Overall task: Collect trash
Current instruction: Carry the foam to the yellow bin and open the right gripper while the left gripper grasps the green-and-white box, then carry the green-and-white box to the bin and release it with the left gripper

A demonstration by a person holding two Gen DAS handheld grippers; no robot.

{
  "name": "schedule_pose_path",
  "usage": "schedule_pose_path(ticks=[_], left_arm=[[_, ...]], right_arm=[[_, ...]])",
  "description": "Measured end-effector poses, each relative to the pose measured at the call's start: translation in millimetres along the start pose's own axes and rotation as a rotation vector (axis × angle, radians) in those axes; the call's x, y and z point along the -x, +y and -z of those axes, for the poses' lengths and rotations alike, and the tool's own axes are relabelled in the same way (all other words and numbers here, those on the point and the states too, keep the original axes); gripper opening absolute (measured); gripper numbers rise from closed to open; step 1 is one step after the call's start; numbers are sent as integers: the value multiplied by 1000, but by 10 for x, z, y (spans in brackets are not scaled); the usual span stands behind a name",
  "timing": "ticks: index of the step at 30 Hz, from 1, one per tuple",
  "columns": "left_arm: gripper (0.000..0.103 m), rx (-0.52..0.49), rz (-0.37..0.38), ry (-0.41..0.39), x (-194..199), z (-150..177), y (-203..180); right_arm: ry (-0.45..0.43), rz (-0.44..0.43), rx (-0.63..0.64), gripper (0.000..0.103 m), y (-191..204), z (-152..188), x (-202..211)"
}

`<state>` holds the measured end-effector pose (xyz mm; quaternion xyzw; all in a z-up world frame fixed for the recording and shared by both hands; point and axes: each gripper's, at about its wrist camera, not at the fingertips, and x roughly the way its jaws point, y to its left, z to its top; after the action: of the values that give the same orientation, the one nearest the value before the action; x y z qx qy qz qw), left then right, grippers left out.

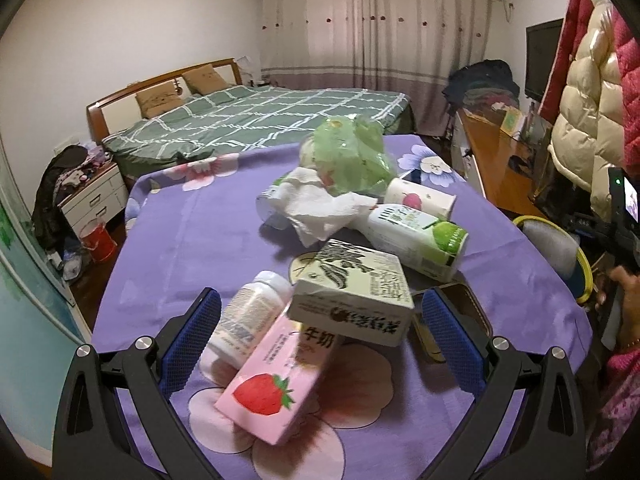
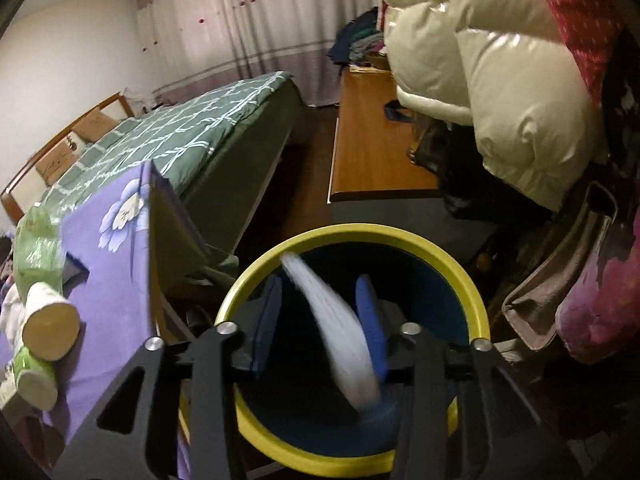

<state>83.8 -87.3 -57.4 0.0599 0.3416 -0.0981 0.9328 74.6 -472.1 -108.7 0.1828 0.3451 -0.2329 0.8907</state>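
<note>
The right claw (image 2: 320, 320) is spread over the yellow-rimmed bin (image 2: 460, 268); a blurred pale object (image 2: 344, 340) lies loose between its pads.

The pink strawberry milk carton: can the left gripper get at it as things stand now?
Probably yes. The left gripper is open, and the strawberry milk carton lies between its fingers. But a cream-coloured carton rests on its far end and may tumble.

My left gripper (image 1: 320, 336) has black arms, round silver screws and blue dimpled pads (image 1: 200, 320). My right gripper (image 2: 320, 320) is built the same: black frame, silver screws, blue pads. My sleeve (image 1: 624, 392) is pink, patterned.
</note>
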Motion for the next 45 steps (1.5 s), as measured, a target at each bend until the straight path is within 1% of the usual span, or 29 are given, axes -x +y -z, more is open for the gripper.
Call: schedule_pose_path(ticks=[2,4,7,9,12,16,18,22,26,27,29,30,33,39,45], left_arm=[[99,-11,6,5,-27,-7,-32],[99,-23,10,13,-75,-13,-67],[99,-38,9,25,-170,-16,-114],[99,-48,4,34,-205,-22,-124],[99,-65,-1,37,-269,-47,-139],[99,-98,-16,39,-353,-77,-152],[99,-103,-19,47,-409,-89,-140],[99,-111,10,73,-529,-105,-117],[99,-122,38,87,-606,-103,-132],[97,-127,50,88,-618,-106,-139],[86,-135,60,91,-635,-105,-159],[77,-133,76,98,-651,-110,-156],[75,-122,93,106,-654,-126,-141],[73,-114,87,41,-413,-256,-122],[72,-142,79,-32,-113,-401,-205]], right_arm=[[-12,-19,-13,39,38,-35,12],[-46,-52,-18,41,142,-84,67],[-112,-104,-4,48,391,-98,162],[-155,-127,34,51,643,-74,221],[-181,-139,89,51,967,-41,219],[-203,-114,150,51,1215,29,184],[-201,-101,164,51,1247,48,147],[-189,-107,141,51,1193,33,112],[-182,-109,151,51,1210,39,117],[-183,-110,152,51,1211,37,117],[-180,-112,152,52,1215,34,113],[-180,-114,150,52,1210,32,111],[-177,-117,148,52,1203,37,101],[-194,-117,165,52,1224,51,127],[-191,-141,154,52,1127,51,218]])
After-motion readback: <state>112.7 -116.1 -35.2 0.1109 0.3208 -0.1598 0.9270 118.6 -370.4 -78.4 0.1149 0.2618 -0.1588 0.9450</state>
